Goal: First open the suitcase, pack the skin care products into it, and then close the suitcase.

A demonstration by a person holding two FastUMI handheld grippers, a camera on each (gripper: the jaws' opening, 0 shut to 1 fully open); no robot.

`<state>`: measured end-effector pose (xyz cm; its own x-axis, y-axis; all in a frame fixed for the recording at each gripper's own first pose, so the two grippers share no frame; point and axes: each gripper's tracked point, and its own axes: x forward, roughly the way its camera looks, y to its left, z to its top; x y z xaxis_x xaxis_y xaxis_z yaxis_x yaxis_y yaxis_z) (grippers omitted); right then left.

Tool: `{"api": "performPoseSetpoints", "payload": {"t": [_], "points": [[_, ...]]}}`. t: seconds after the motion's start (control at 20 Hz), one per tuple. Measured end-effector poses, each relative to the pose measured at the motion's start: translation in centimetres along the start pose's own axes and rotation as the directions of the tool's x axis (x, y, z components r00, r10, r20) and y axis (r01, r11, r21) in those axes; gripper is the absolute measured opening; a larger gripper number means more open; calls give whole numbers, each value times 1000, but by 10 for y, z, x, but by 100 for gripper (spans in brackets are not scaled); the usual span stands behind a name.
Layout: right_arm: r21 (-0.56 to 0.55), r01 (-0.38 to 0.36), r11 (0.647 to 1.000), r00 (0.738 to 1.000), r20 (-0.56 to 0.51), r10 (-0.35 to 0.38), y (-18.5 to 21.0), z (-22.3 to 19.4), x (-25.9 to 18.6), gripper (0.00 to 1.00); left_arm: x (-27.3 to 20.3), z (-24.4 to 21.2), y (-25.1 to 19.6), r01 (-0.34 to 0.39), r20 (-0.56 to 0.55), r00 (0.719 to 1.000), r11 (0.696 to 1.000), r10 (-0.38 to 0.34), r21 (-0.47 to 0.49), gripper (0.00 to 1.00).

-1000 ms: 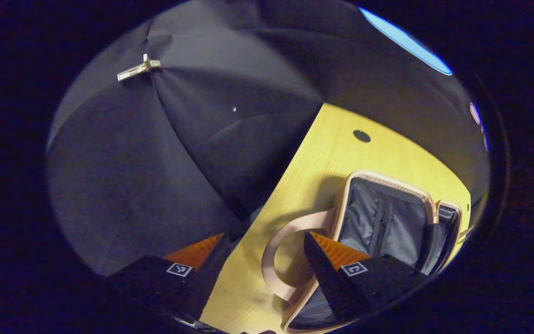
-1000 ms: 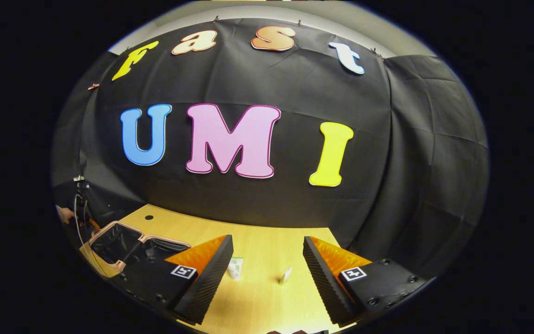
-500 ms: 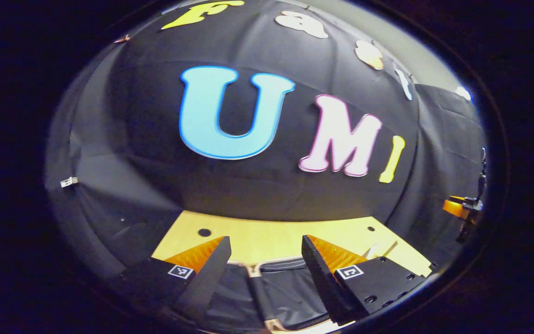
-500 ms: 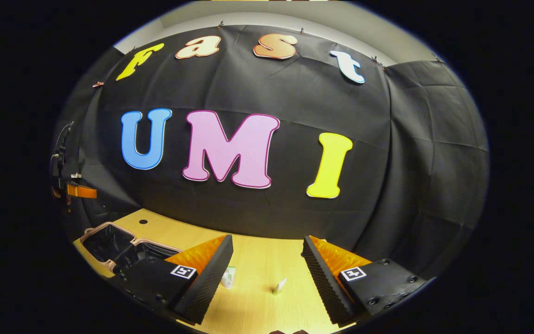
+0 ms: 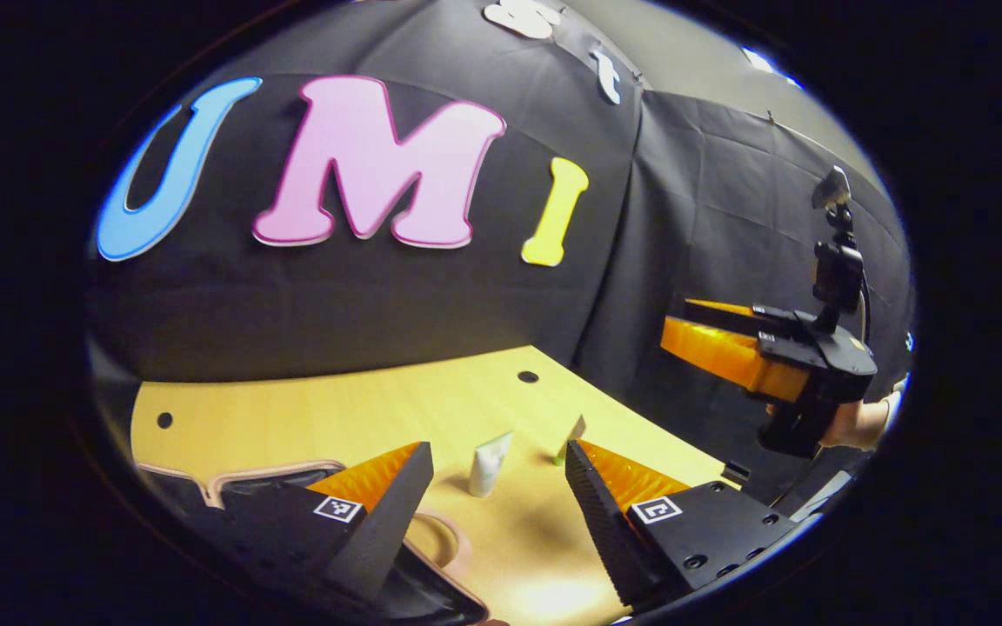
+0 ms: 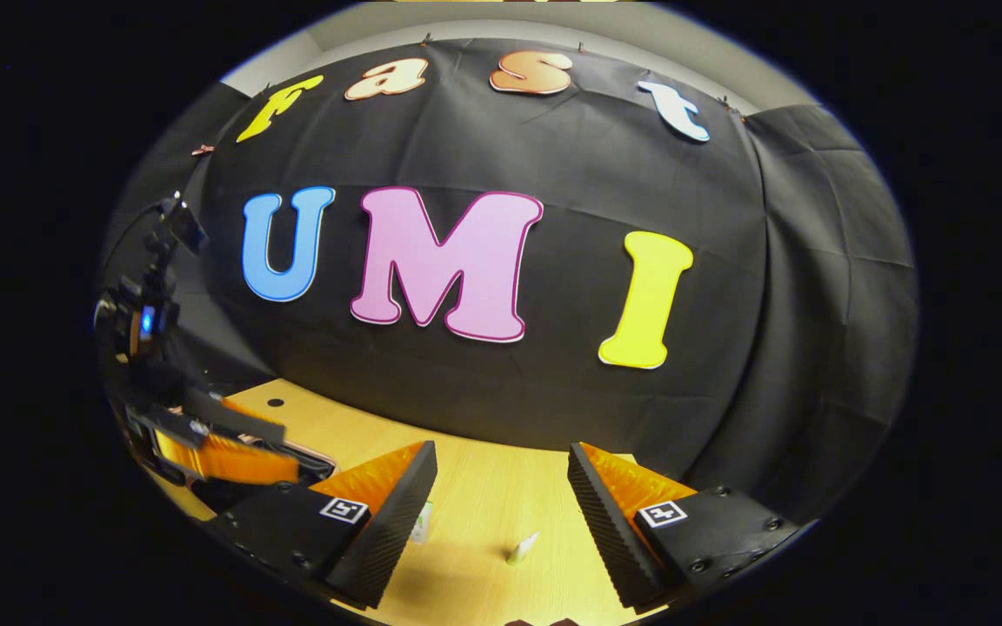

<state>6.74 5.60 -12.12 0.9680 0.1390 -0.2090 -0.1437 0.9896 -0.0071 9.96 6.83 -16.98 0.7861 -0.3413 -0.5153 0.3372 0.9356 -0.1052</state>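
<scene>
The open suitcase (image 5: 231, 480) with a pale pink rim and dark lining lies on the wooden table at the lower left of the left gripper view, its curved handle (image 5: 447, 541) just beyond my left finger. A white tube (image 5: 488, 465) stands between the fingers of my open left gripper (image 5: 501, 487), farther off. A smaller tube (image 5: 571, 429) stands to its right. My right gripper (image 6: 501, 496) is open above the table, with the small tube (image 6: 523, 548) lying ahead of it and the other tube (image 6: 421, 525) half hidden behind its left finger.
The right gripper (image 5: 677, 317) hovers at the right of the left gripper view, held by a hand (image 5: 858, 423). The left gripper (image 6: 288, 452) hangs over the table's left end in the right gripper view. The table (image 5: 336, 409) has small round holes (image 5: 528, 376).
The left gripper has swung right, away from the suitcase interior and toward the two tubes. It has come into the right gripper view's left side. The right gripper has barely moved.
</scene>
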Motion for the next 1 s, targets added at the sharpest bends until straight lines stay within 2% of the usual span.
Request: {"api": "performPoseSetpoints", "payload": {"t": [0.15, 0.35, 0.65, 0.7, 0.75, 0.8, 1.0], "points": [[7, -31, 1000, 999, -24, 31, -9, -13, 8, 96, 51, -28, 0, -22, -91, 996, 1000, 21, -7, 96], [9, -62, 998, 996, -67, 62, -22, -35, 19, 96, 111, -62, 14, -99, -174, 981, 994, 89, -48, 97], [63, -72, 995, 988, -134, 80, -44, -67, 34, 96, 174, -94, 25, -154, -262, 955, 987, 137, -45, 97], [75, -72, 995, 986, -145, 83, -47, -72, 37, 96, 181, -100, 30, -185, -274, 947, 982, 170, -32, 96], [81, -71, 994, 985, -150, 83, -49, -74, 39, 96, 187, -104, 41, -241, -283, 930, 970, 233, 6, 74], [84, -71, 994, 985, -152, 84, -52, -77, 43, 96, 201, -103, 48, -259, -274, 927, 965, 257, 30, 52], [110, -86, 990, 972, -210, 108, -53, -109, 57, 96, 190, -97, 45, -261, -276, 927, 965, 253, 9, 51]]}}
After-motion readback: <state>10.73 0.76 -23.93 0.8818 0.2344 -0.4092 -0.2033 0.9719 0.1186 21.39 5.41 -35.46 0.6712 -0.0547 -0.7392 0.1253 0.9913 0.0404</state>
